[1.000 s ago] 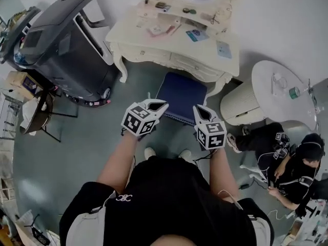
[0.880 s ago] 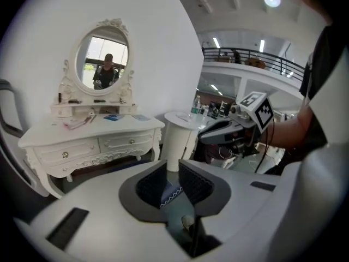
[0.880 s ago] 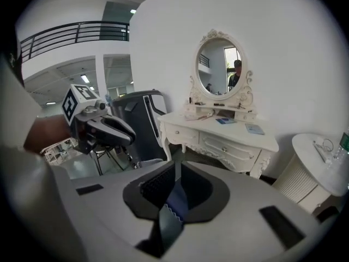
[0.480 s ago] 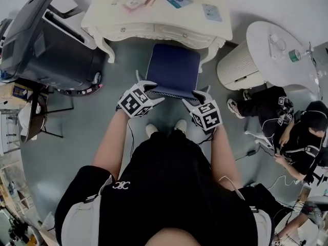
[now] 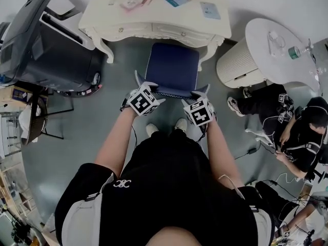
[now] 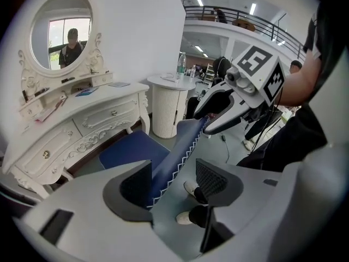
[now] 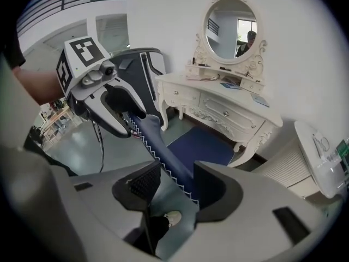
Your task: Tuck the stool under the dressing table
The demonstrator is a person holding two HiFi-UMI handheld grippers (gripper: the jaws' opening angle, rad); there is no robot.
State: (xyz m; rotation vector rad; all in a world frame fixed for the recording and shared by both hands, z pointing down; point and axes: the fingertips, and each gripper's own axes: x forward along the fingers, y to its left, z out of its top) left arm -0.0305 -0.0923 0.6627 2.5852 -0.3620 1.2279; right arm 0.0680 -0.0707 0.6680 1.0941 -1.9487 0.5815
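The stool (image 5: 172, 68) has a dark blue cushion with white zigzag trim and stands on the floor, its far part under the cream dressing table (image 5: 154, 22). My left gripper (image 5: 146, 85) is at the near left corner of the seat and my right gripper (image 5: 199, 92) at the near right corner. In the left gripper view the jaws (image 6: 173, 182) are opening and straddle the trimmed seat edge (image 6: 163, 171), with a gap beside the right pad. The right gripper (image 7: 177, 185) is also opening, with the same edge (image 7: 169, 171) between its pads. Each gripper sees the other across the seat.
A black wheeled machine (image 5: 41, 40) stands left of the dressing table. A round white table on a ribbed base (image 5: 271, 45) is at the right, with a person seated on the floor (image 5: 297, 132) beyond it. My shoes (image 5: 164, 127) are just behind the stool.
Both grippers have come down from above the stool to its near edge, and their jaws have gone from shut to wide apart around that edge.
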